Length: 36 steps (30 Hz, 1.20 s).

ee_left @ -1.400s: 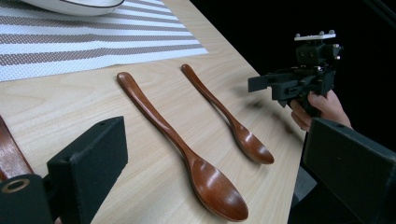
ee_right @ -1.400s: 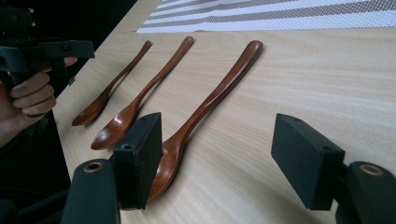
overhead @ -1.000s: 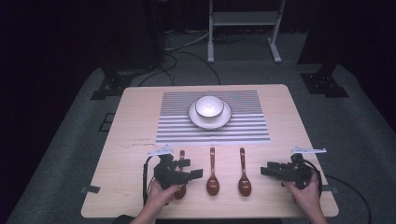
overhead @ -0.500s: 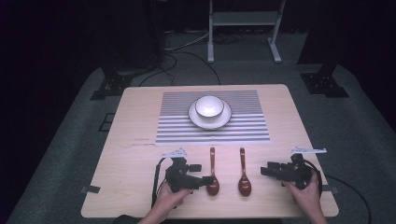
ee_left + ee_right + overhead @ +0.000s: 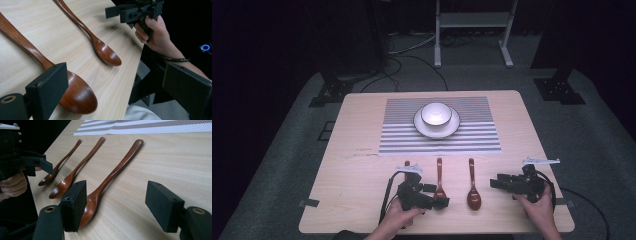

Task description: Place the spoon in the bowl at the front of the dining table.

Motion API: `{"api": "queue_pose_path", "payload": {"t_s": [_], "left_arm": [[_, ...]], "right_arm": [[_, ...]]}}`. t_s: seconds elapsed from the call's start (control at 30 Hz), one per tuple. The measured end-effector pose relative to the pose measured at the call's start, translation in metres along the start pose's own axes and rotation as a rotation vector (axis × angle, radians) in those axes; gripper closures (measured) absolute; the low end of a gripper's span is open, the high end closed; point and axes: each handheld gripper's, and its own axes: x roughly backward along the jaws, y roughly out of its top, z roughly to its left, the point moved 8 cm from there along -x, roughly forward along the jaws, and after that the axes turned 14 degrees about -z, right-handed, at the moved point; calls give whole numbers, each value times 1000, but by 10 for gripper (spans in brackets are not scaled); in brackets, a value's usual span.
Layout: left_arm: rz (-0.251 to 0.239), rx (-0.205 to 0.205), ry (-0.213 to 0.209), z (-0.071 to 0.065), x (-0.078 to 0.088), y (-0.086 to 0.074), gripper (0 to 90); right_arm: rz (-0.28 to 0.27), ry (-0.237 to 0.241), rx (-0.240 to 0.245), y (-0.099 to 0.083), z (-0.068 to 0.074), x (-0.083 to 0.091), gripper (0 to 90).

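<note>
Third spoon [image 5: 60,162] visible beside left gripper [image 5: 37,166] from right gripper view

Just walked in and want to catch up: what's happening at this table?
A person sits at a wooden table with a gripper in each hand. Three wooden spoons lie side by side near them. The left gripper is open at the bowl of the middle spoon, gripping nothing. The right gripper rests open beside the right spoon. Farther back, a white bowl sits on a plate on a striped mat.
</note>
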Motion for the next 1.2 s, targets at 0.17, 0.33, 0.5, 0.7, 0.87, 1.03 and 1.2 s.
{"api": "queue_pose_path", "payload": {"t_s": [0.17, 0.33, 0.5, 0.7, 0.87, 1.03, 1.2], "left_arm": [[33, 11, -12, -2, -4, -5, 52], [57, 26, -20, -3, -6, -9, 52], [86, 16, -19, -3, -8, -12, 52], [117, 14, -25, -5, -12, -18, 52], [139, 16, -27, -5, -13, -22, 52], [151, 23, -31, -6, -14, -25, 52], [185, 22, -22, -4, -16, -31, 53]], "right_arm": [[3, 3, -2, -1, 1, -1, 325], [2, 8, -8, -1, 1, -1, 325], [4, 10, -15, -1, 1, -2, 325], [1, 13, -20, -1, 0, -2, 325], [-1, 14, -21, -1, 1, -2, 325], [-1, 14, -22, -1, 0, -2, 325], [-4, 13, -15, 0, 1, -1, 325]]}}
